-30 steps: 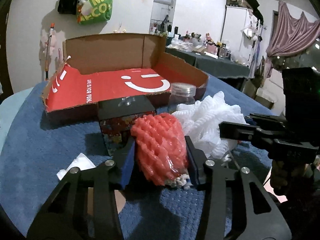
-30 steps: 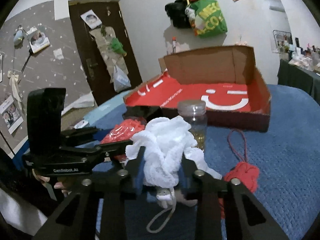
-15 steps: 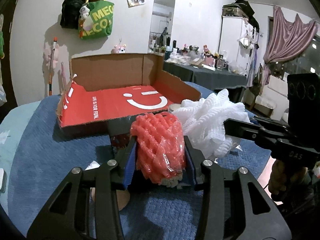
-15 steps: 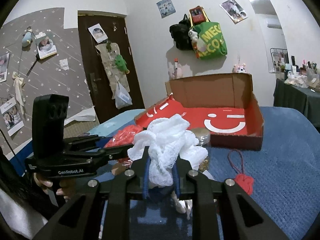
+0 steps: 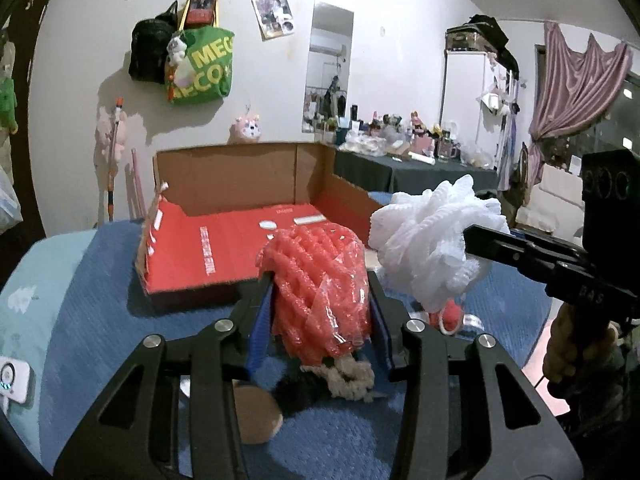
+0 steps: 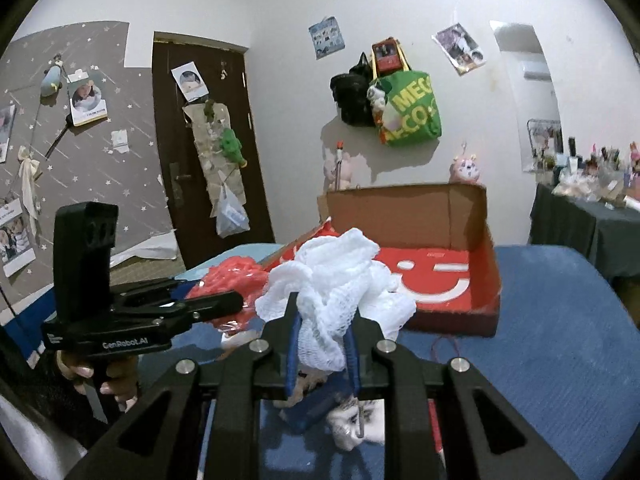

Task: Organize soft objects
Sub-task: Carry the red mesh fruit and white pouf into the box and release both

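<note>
Just in front of the open red cardboard box (image 5: 240,240), both soft things have come up off the blue blanket (image 5: 100,300), the left gripper (image 5: 320,312) squeezing the red foam net (image 5: 320,280) and the right gripper (image 6: 322,344) squeezing the white net puff (image 6: 336,276), so they look ready to go into the box.

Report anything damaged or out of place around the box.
The cardboard box has its left wall flattened outward, edge torn and frayed. A red string lies loose on the blue cloth before it.
</note>
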`<state>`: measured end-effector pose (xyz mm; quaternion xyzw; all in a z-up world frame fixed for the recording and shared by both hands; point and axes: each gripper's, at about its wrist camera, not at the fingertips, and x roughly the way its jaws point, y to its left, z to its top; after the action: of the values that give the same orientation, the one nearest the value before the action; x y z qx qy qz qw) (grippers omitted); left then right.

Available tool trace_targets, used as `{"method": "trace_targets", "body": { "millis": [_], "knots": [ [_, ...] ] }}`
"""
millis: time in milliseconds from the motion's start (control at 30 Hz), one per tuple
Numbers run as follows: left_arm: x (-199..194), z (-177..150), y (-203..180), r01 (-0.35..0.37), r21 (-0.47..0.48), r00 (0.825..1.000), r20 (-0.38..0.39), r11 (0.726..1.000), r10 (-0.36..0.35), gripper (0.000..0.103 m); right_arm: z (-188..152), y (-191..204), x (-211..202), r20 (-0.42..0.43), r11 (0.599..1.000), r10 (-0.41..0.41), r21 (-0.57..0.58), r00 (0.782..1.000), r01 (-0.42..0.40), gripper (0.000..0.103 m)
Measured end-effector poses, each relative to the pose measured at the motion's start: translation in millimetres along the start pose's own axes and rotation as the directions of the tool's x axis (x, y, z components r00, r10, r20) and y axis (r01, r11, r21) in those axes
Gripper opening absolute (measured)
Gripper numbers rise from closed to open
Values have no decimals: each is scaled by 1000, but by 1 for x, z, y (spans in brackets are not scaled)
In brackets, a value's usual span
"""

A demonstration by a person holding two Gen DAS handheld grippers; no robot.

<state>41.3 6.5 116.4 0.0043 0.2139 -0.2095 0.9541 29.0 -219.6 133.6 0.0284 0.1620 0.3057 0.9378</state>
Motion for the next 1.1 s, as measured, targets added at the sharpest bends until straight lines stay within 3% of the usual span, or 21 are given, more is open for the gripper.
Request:
{"method": "trace_targets", "body": {
  "millis": [300,533,833,967,1100],
  "knots": [
    [2,28,10,-10,11,999,47,1000,9,40,31,-8,8,46,999,-23,-27,999,24,20],
    [24,55,22,1,26,999,43,1000,-2,40,60,-23,37,31,997,-63,-50,998,64,21],
    [95,95,43,3,64,998,-66,998,1,40,97,-50,124,-116,984,-146,-120,982,132,21],
    [144,107,58,-6,65,987,-163,998,17,40,105,-68,178,-216,974,-206,-134,955,180,21],
    [194,113,75,-39,69,962,-268,997,57,40,110,-92,228,-313,970,-239,-120,919,211,21]
  ]
}}
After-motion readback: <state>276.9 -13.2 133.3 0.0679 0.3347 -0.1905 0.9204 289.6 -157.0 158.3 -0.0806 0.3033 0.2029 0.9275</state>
